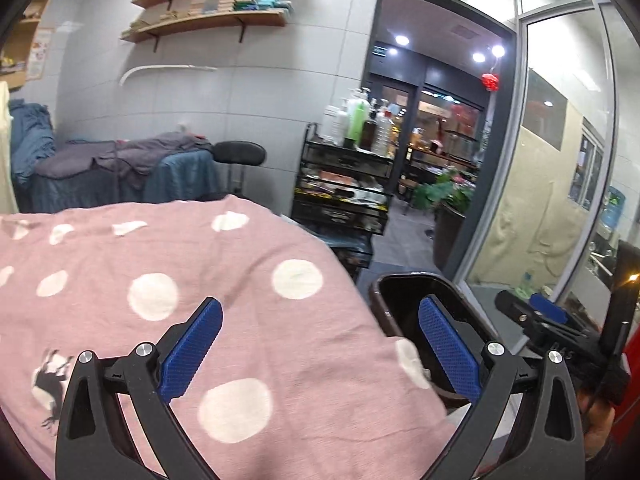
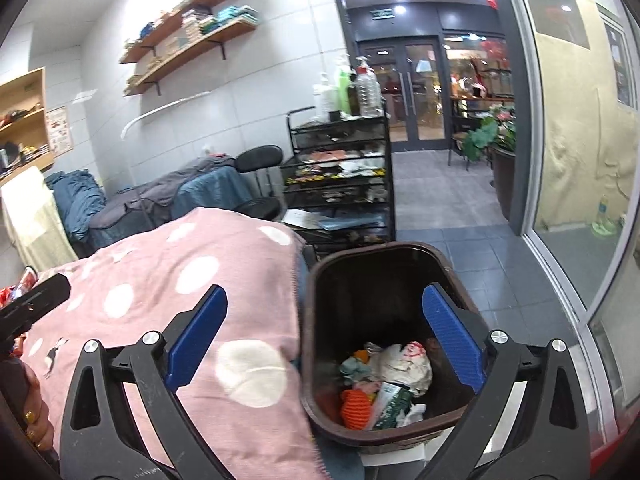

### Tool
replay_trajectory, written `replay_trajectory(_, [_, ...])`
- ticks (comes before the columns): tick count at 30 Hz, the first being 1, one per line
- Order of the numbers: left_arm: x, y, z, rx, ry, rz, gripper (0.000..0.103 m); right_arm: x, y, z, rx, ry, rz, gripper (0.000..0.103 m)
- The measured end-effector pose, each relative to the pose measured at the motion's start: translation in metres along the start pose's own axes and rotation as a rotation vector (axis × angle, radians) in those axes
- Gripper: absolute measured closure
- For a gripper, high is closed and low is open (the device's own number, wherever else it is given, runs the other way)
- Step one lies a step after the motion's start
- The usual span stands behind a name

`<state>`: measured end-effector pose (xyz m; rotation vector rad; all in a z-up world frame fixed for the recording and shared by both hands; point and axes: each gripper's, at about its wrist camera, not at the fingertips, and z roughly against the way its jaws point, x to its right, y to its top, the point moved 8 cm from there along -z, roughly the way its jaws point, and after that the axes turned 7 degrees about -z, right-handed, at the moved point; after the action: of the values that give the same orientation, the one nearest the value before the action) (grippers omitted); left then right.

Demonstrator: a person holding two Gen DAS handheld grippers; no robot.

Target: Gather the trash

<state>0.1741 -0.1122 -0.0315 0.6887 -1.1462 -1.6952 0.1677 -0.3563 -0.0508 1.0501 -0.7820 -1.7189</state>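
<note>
A dark brown trash bin (image 2: 320, 320) stands at the right edge of a bed covered by a pink polka-dot blanket (image 2: 168, 292). In it lie crumpled white wrappers (image 2: 404, 368), an orange knitted piece (image 2: 356, 404) and other scraps. My right gripper (image 2: 324, 332) is open and empty, above the bin's left rim. My left gripper (image 1: 320, 340) is open and empty over the blanket (image 1: 180, 280), with the bin (image 1: 400, 304) by its right finger. The right gripper (image 1: 548, 320) shows at the right of the left wrist view.
A black wire cart (image 2: 340, 176) with bottles and clutter stands beyond the bed. A black stool (image 2: 260, 160) and another bed with blue and grey covers (image 2: 160, 196) are behind. A glass wall (image 2: 580, 160) runs along the right. Grey tiled floor (image 2: 460, 240) leads to a doorway.
</note>
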Motion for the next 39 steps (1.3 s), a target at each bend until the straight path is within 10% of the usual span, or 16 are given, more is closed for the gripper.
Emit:
replay_trajectory(13, [-0.042, -0.011, 0.042, 0.074, 0.162, 0.045, 0.005, -0.052, -0.022, 0.022, 0.004, 0.102, 0.038, 0.006])
replay_trajectory(39, [-0.049, -0.021, 0.062, 0.105, 0.189, 0.066, 0.005, -0.092, -0.038, 0.044, 0.015, 0.177, 0.131, 0.006])
